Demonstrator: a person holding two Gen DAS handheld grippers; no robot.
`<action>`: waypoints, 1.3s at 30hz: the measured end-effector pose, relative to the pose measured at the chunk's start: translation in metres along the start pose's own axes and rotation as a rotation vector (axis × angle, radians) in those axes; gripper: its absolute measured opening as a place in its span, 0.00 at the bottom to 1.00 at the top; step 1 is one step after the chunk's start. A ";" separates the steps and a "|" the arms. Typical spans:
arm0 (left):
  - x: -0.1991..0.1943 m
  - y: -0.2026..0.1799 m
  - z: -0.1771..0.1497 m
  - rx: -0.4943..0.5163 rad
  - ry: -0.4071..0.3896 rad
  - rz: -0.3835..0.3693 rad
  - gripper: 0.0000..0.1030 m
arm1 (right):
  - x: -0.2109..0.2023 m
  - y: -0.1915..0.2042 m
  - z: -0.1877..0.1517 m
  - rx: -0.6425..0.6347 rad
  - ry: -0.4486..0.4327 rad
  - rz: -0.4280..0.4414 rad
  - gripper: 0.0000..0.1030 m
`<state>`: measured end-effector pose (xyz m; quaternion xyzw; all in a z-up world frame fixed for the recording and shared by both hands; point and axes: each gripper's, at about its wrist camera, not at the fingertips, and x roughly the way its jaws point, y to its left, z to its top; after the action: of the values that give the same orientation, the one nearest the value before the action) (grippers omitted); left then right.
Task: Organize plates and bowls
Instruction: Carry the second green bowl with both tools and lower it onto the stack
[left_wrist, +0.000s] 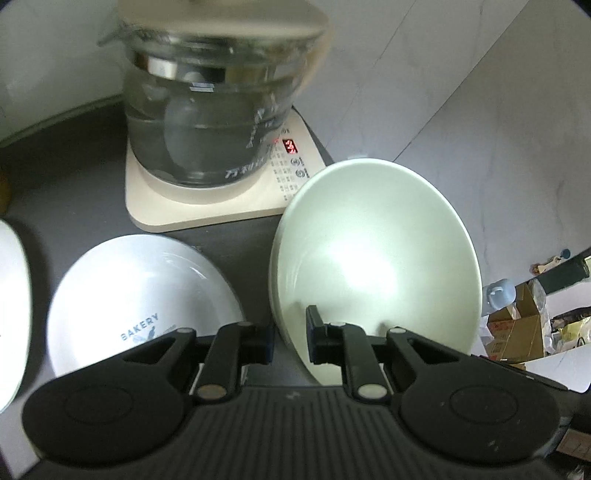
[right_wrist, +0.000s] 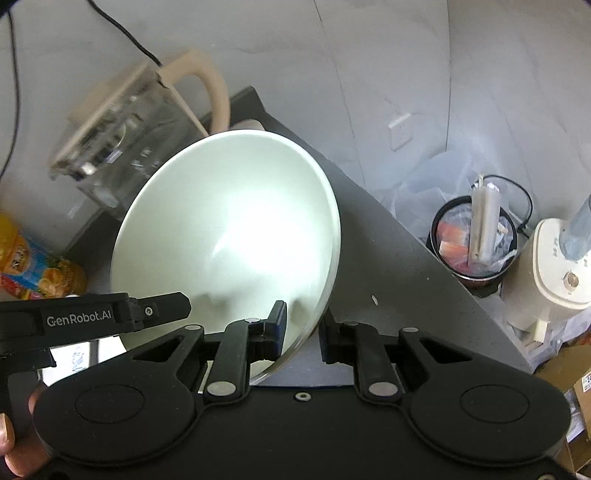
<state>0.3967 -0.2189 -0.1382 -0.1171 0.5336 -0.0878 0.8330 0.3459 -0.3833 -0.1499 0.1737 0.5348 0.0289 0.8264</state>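
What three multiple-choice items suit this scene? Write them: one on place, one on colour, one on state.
1. The glass kettle stands: A on a cream base; B on the floor; C on a plate.
2. The bowl is: A red; B pale green; C black.
3. The left gripper is: A wide open, empty; B shut on the bowl's rim; C shut on a cup.

A: the base shows under the kettle. B: the bowl's inside is pale green. B: the rim sits pinched between its fingers.
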 end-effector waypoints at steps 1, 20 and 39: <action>-0.005 0.000 -0.002 0.000 -0.009 -0.001 0.15 | -0.004 0.001 0.000 -0.003 -0.005 0.004 0.18; -0.076 -0.003 -0.040 -0.016 -0.087 0.034 0.15 | -0.067 0.027 -0.030 -0.096 -0.039 0.074 0.19; -0.136 0.015 -0.096 -0.100 -0.114 0.063 0.16 | -0.109 0.048 -0.068 -0.196 0.006 0.187 0.20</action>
<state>0.2536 -0.1770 -0.0630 -0.1466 0.4924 -0.0277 0.8575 0.2447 -0.3461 -0.0643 0.1410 0.5133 0.1583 0.8316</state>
